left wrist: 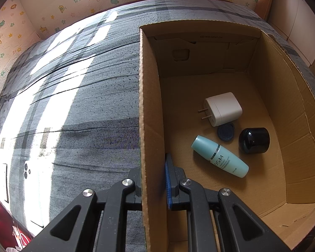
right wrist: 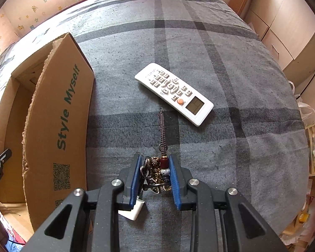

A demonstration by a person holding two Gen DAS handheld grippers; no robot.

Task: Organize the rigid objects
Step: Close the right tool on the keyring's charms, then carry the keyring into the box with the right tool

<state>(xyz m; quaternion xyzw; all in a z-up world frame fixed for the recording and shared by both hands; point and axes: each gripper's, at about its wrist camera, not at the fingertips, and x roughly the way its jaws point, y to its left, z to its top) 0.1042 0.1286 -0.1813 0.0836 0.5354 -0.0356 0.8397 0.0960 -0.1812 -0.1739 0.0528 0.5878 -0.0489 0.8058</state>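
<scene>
We see the keychain (right wrist: 157,173), a bunch of metal rings, brass-colour charms and round beads, squeezed between the blue ribbed pads of the right gripper (right wrist: 155,180), which is closed on it. Its braided brown cord (right wrist: 162,126) runs out straight from the bunch twd the remote, over the bedsheet (right wrist: 231,147). A small white flat tag (right wrist: 134,211) shows under the left finger; we cannot tell if it belongs to the bunch.

Just beyond the cord end lies a white remote (right wrist: 174,93), long and flat w/ rubbery buttons, one orange button and a grey screen, set diagonal on the sheet. The sheet is grey woven cloth w/ dark plaid stripes, a bit wrinkled.

At left stands the cardboard box (right wrist: 58,113), matte brown, torn upper edge, green print and a QR code on its side.

The left gripper (left wrist: 154,187) is clamped on the box wall (left wrist: 150,126), one finger outside, one inside. Inside the box, on the floor: a white charger (left wrist: 223,109), blocky w/ two metal prongs; a teal bottle (left wrist: 220,156), smooth, lying on its side; a glossy black round jar (left wrist: 254,140); a small dark blue disc (left wrist: 225,132) between them.
</scene>
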